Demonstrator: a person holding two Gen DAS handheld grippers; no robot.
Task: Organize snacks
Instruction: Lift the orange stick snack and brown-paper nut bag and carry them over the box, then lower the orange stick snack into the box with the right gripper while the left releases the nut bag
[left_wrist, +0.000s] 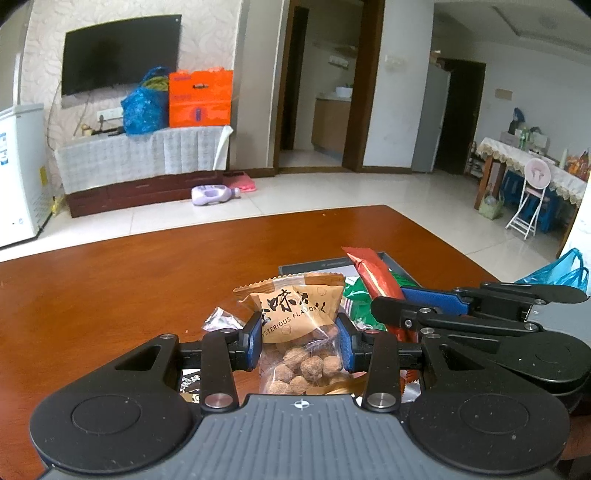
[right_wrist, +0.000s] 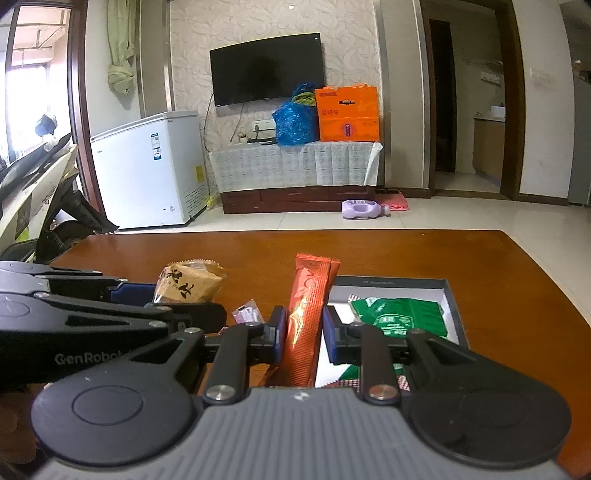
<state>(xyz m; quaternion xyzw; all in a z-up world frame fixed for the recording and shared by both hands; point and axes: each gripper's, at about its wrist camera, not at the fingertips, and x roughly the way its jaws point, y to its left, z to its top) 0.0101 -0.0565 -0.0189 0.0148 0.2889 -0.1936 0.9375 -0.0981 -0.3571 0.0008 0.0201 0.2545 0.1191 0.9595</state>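
Trouble could come from the right hand-held gripper (right_wrist: 304, 332) pinching the orange sachet (right_wrist: 308, 306) low; the left hand-held gripper (left_wrist: 300, 341) clamps the nut bag (left_wrist: 299, 332) fine, but the sachet might flop past the box (right_wrist: 448, 295).

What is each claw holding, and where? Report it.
Left claw: brown snack bag, gripped across its middle. Right claw: orange stick packet, around mid-length.

The left gripper (left_wrist: 300, 341) jaws clamp a brown snack bag (left_wrist: 297, 317) above the table (left_wrist: 129, 280).
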